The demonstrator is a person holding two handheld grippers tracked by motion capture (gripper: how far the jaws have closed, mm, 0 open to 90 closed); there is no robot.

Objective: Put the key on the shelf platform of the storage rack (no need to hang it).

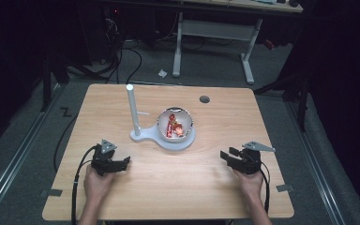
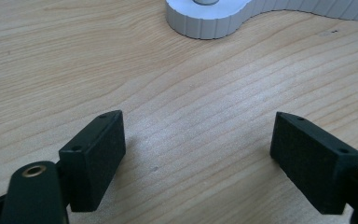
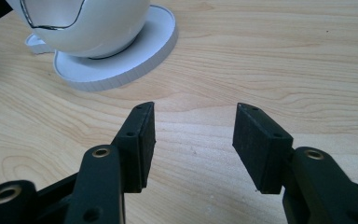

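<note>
A white bowl [image 1: 187,123] holding red-wrapped items [image 1: 173,129] sits on a white base [image 1: 172,143] near the table's middle; a white upright post [image 1: 132,110] rises from the base's left lobe. My left gripper [image 1: 122,163] rests low at the front left, open, nothing between its jaws; the base's edge [image 2: 205,25] lies ahead of it. My right gripper [image 1: 227,157] rests at the front right, open and empty, pointing toward the bowl [image 3: 84,23] and the base [image 3: 135,58].
The wooden table [image 1: 215,187] has a round grommet hole [image 1: 204,99] at the back right. Tape tabs mark its front corners [image 1: 50,192]. Beyond the far edge stand a desk frame [image 1: 215,33] and cables on the floor [image 1: 122,61].
</note>
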